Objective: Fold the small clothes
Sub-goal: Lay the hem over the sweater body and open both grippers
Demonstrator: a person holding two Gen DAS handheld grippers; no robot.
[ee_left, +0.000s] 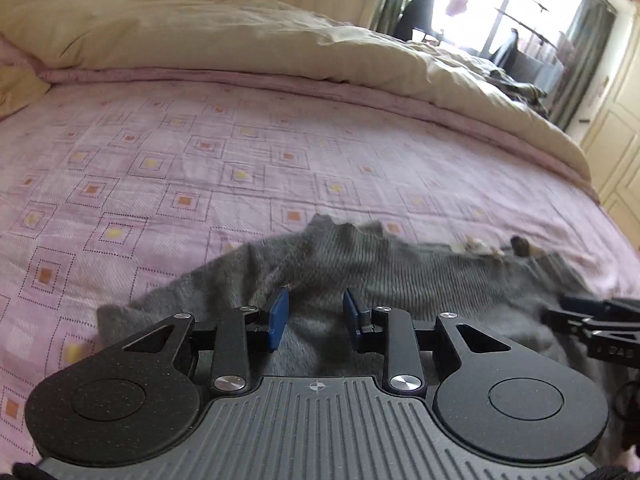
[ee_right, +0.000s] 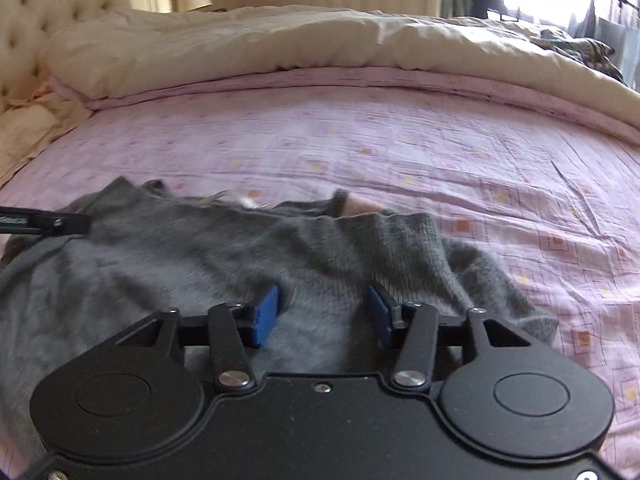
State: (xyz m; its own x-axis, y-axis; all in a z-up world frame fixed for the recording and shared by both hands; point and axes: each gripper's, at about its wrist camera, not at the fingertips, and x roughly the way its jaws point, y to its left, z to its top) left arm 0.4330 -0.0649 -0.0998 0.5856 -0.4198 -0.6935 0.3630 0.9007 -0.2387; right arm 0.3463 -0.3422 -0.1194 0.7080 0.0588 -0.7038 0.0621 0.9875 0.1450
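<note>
The bed, covered by a pink sheet printed with small orange and yellow squares (ee_left: pixel 168 184), fills both views, and the grey knitted garment (ee_right: pixel 208 256) serves as landmark: it lies crumpled on the near part of the sheet, close under both cameras. Beyond the garment a rolled cream duvet (ee_left: pixel 224 36) runs across the far side of the bed. Only the right wrist view shows the tufted cream headboard (ee_right: pixel 28 12) far left of the garment; only the left wrist view shows the pale panelled door (ee_left: pixel 616 140) to its far right. A bright window stands behind the duvet in both.

The left wrist view shows the garment's ragged far edge with a pale tag, and wide bare sheet to its left and beyond. The right wrist view shows its ribbed right edge, with bare sheet to the right.

The left gripper (ee_left: pixel 316 314) hovers over the garment's left part, its blue-padded fingers spread, nothing between them. The right gripper (ee_right: pixel 323 312) sits over the right part, fingers likewise spread wide and empty
</note>
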